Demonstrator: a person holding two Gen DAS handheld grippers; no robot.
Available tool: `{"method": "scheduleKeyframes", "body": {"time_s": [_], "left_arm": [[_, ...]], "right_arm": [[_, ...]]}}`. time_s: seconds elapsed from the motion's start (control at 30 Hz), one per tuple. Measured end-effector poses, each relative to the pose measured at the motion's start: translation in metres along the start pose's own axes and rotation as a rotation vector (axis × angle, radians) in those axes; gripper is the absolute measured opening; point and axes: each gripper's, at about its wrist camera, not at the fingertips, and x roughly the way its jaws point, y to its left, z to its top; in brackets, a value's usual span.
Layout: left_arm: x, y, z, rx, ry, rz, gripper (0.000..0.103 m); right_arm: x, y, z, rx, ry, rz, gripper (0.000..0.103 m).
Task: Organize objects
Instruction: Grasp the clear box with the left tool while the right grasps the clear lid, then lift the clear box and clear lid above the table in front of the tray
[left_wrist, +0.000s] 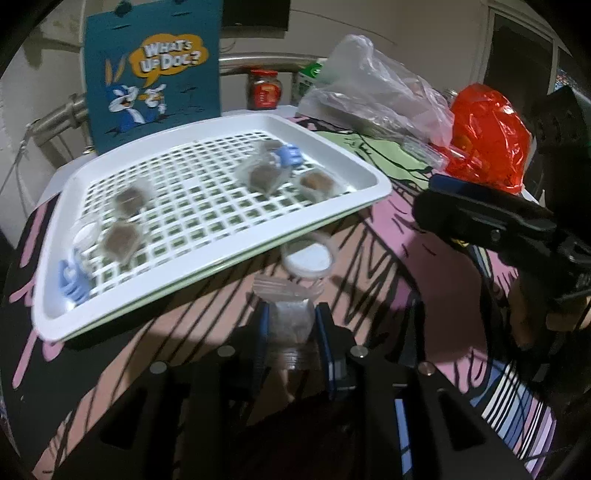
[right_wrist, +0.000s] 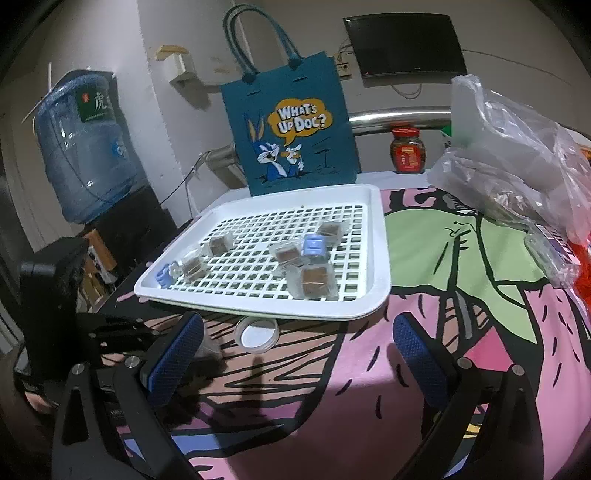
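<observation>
On the cartoon-print tablecloth (right_wrist: 424, 266), a white slotted plastic tray (right_wrist: 376, 236) holding clear-wrapped brown cubes (right_wrist: 314, 282) and two small blue clips (right_wrist: 314, 246). Behind the tray, standing upright, a teal cartoon-rabbit tote bag (right_wrist: 291, 125); right of that, a red-lidded glass jar (right_wrist: 407, 151). Just before the tray's near edge, a round white plastic lid (right_wrist: 257, 336). Far right, a crumpled clear plastic bag (right_wrist: 517, 162).
</observation>
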Motion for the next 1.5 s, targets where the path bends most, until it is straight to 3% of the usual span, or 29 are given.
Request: {"method": "scheduleKeyframes", "body": {"time_s": [0.33,0.47,0.57,0.77,0.9,1.2,1.5], "left_arm": [[-0.029,0.039,-0.015,-0.076,-0.057,0.072,0.024],[-0.031,0.044,-0.019,-0.092,-0.078,0.089,0.025],[-0.034,0.045,-0.02,-0.093,-0.09,0.084,0.024],[-0.032,0.046,-0.022,-0.095,-0.085,0.078,0.024],[-0.031,0.047,-0.022,-0.103,-0.083,0.077,0.024],[-0.035,0.047,-0.023,-0.105,-0.103,0.078,0.024],[-0.041,0.047,-0.024,-0.106,-0.14,0.102,0.024]], "right_arm": [[0.03,0.032,-0.007,-0.108,0.152,0.036,0.1],[0.053,0.037,-0.008,-0.102,0.238,0.026,0.081],[0.066,0.038,-0.006,-0.098,0.267,0.001,0.076],[0.083,0.045,-0.005,-0.145,0.314,-0.04,0.056],[0.085,0.048,-0.005,-0.163,0.314,-0.067,0.039],[0.057,0.047,-0.014,-0.16,0.267,-0.031,0.039],[0.013,0.035,-0.012,-0.116,0.091,-0.032,0.039]]}}
